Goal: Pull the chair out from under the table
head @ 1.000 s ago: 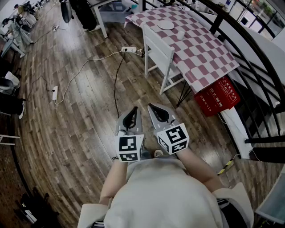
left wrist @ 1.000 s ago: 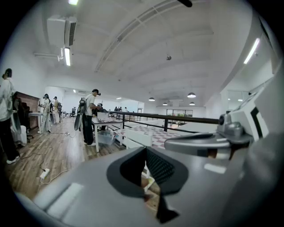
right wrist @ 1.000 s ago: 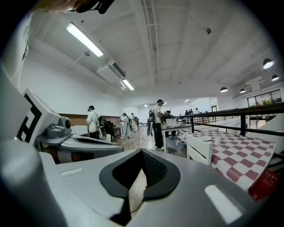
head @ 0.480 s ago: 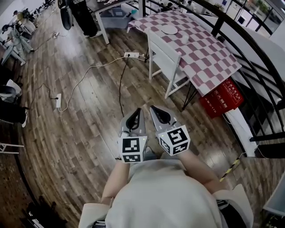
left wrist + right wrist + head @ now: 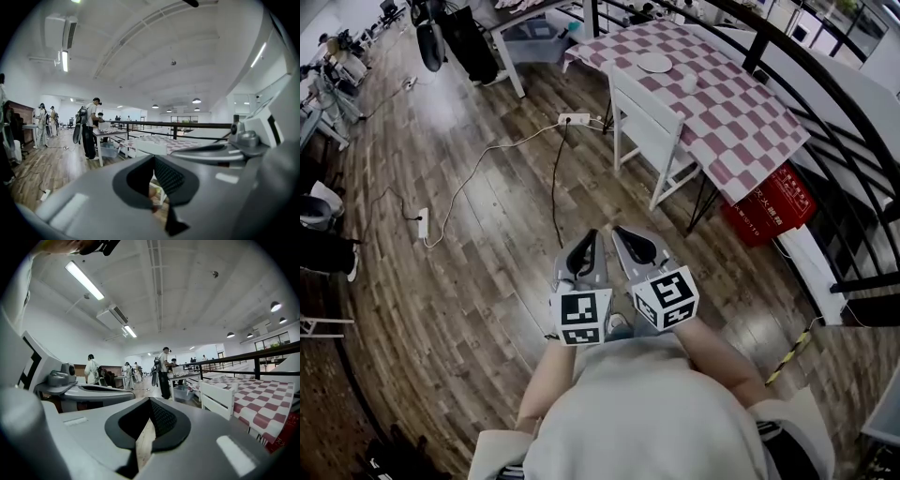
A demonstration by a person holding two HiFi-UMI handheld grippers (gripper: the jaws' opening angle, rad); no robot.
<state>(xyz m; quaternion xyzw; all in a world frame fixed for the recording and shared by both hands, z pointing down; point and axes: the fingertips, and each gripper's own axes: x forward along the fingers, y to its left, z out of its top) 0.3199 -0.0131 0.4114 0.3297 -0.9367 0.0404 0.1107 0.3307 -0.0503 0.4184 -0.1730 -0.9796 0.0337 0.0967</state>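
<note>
Left tool [image 5: 592, 234] and right tool [image 5: 619, 231] are closed, chair [image 5: 649, 127] partly hidden under table [image 5: 727, 103].

At the bottom centre of the head view, the person wears a pale off-white top [image 5: 647, 422] with loose sleeves [image 5: 795, 417]. The left hand-held gripper [image 5: 592, 234] and right hand-held gripper [image 5: 619, 232] have grey tapering shells, each carrying a white cube [image 5: 580, 317] with black square markers. Black dimpled pads [image 5: 169, 176] line the jaws.
</note>
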